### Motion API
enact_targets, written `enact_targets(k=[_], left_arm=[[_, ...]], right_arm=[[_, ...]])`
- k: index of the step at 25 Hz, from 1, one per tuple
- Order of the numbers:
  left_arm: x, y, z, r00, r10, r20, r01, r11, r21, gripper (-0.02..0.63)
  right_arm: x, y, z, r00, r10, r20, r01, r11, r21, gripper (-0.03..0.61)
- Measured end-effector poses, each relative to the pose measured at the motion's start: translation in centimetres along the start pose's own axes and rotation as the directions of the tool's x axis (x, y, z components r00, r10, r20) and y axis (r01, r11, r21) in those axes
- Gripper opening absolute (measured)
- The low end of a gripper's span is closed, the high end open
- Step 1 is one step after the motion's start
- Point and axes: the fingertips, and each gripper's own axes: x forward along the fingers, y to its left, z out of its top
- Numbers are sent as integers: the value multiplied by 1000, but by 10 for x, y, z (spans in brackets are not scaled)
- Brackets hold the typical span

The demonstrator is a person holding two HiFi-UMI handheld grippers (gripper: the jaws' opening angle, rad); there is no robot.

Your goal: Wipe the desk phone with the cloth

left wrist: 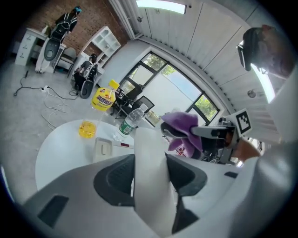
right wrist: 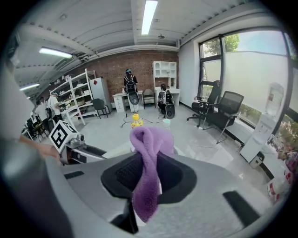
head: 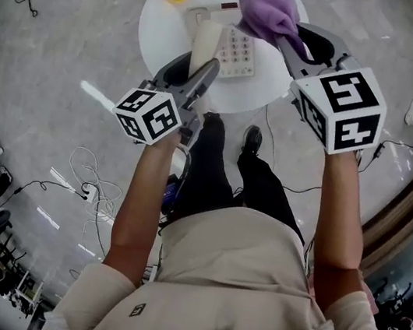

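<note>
The left gripper [head: 200,63] is clamping the white plastic handset [head: 205,41]; the right gripper [head: 288,45] is pinching the crumpled purple cloth [head: 267,9].

L gripper [head: 198,66], R gripper [head: 288,45]: clamped

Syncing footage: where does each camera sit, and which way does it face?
Head view: on the person's head, facing steeply down at the round table; forearms, legs, left tool, right tool show.
Left gripper view: rides the left tool, looks along jaws shut on the handset.
Right gripper view: rides the right tool, looks along jaws pinching the purple cloth.
Shared: head and left gripper views both show that cloth.
</note>
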Motion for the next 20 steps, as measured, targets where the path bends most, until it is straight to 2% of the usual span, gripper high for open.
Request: enact_targets(k=[6,10,20], left_arm=[[16,38,3,988,153,17,-153,988,31,207],[25,59,-3,972,233,18,-233,971,46,207],[42,86,-14,940,341,-3,-339,935,101,207]], right_arm=[[-39,-32,-12,994,-84,69,76,992,105,72],[-59,-43,-30,990,-111,92,93,979,183,72],[-73,-45,-78,992,-118,44,103,959,265,72]])
